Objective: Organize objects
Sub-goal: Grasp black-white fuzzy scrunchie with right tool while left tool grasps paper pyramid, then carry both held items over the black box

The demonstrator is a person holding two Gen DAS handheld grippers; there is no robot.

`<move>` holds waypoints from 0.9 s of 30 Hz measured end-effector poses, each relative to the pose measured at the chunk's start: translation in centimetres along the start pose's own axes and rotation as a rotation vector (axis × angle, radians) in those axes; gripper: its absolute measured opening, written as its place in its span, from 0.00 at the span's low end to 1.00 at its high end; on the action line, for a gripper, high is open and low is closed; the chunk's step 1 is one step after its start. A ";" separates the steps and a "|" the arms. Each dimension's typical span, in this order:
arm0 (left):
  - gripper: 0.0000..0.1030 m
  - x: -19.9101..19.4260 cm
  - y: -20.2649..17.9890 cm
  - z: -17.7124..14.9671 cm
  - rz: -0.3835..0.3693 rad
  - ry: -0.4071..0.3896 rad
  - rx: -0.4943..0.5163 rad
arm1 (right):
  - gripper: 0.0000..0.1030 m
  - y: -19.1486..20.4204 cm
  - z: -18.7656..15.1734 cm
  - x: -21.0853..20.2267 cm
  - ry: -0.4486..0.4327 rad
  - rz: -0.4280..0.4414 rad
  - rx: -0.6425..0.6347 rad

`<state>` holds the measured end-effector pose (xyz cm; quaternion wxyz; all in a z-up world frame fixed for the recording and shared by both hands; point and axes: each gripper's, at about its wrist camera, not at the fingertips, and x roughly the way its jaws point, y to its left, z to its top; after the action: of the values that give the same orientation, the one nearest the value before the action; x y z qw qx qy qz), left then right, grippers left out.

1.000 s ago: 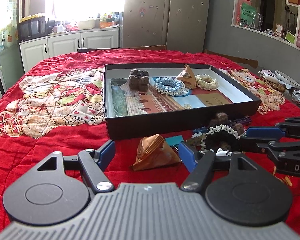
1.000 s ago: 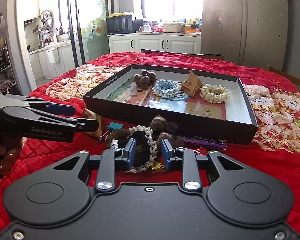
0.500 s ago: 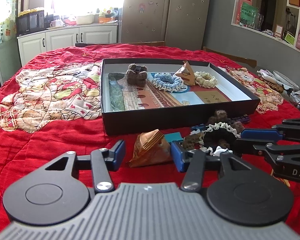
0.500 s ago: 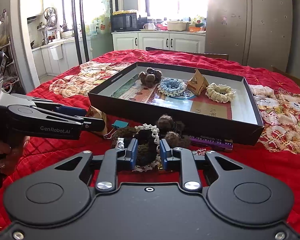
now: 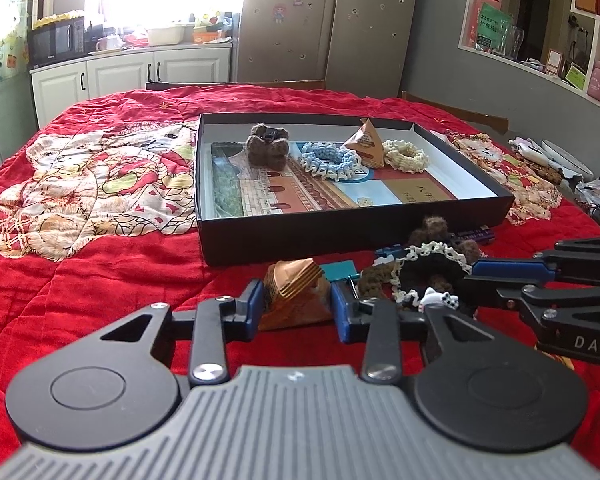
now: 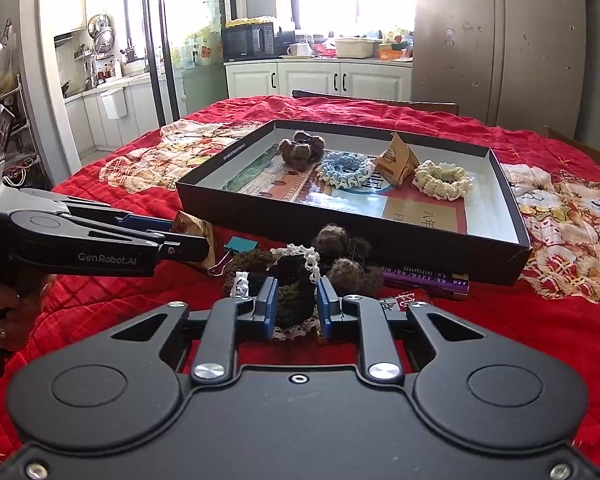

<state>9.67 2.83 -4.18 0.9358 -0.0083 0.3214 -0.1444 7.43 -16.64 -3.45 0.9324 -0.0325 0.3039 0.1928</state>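
Note:
A black box (image 5: 340, 236) (image 6: 340, 236) on the red quilt holds a brown fuzzy clip, a blue scrunchie (image 5: 332, 160), a pyramid packet and a cream scrunchie (image 6: 444, 178). In front of it lie a brown pyramid packet (image 5: 296, 292), a teal binder clip (image 6: 240, 245), brown pom-pom clips (image 6: 340, 256) and a black scrunchie with white lace (image 6: 296, 284) (image 5: 432, 268). My left gripper (image 5: 296, 304) has closed around the brown packet, its pads touching both sides. My right gripper (image 6: 296, 308) is shut on the black scrunchie.
A purple lighter (image 6: 424, 280) lies against the box's front wall. The red quilt (image 5: 80, 260) with embroidered cats covers the table. Clutter lies at the table's right edge (image 5: 556, 164). Cabinets and a fridge stand behind.
My left gripper moved forward over the brown packet and closed its fingers onto it. My right gripper narrowed slightly and stays on the black scrunchie.

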 end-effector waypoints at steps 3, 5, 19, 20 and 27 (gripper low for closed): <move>0.36 0.0 0.0 0.0 0.000 -0.001 0.001 | 0.20 -0.2 0.0 0.0 -0.002 0.004 0.008; 0.35 -0.1 0.0 0.0 -0.002 -0.003 0.001 | 0.20 -0.2 0.0 0.0 -0.001 0.005 0.008; 0.31 -0.3 0.1 -0.1 -0.006 -0.007 0.002 | 0.17 -0.7 0.0 1.7 0.037 -0.016 0.032; 0.30 -0.3 0.0 -0.1 -0.006 -0.007 0.004 | 0.13 -0.6 -0.1 1.8 0.038 -0.013 0.026; 0.27 -0.8 0.0 -0.1 -0.004 -0.019 0.009 | 0.10 -0.2 -0.1 1.2 0.008 -0.012 0.004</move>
<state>8.97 3.02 -3.73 0.9386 -0.0059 0.3118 -0.1474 8.36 -16.47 -4.21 0.9324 -0.0333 0.3078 0.1863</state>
